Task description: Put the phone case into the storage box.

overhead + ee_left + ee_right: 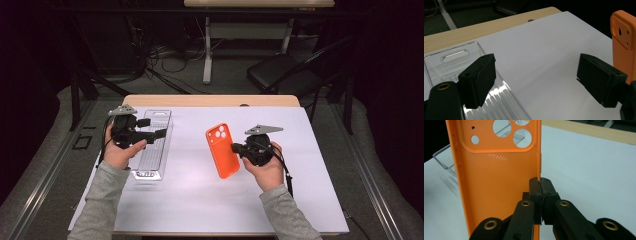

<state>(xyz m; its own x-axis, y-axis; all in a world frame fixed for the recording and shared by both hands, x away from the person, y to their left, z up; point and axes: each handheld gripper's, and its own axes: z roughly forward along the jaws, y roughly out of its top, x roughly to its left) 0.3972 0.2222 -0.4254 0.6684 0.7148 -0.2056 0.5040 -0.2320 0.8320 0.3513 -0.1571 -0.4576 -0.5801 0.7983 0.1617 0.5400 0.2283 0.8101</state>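
Pinching the long edge of the orange phone case [496, 177], the right gripper [540, 187] holds it up over the white mat [200, 195]. Farther left, the left gripper [536, 75] hangs wide open, holding nothing, above the clear plastic tray [152, 150].

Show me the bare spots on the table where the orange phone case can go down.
Bare white sheet lies between the clear tray and the orange phone case, along the near edge between the forearms, and right of the right gripper. The left side is crowded: tray under the open left gripper.
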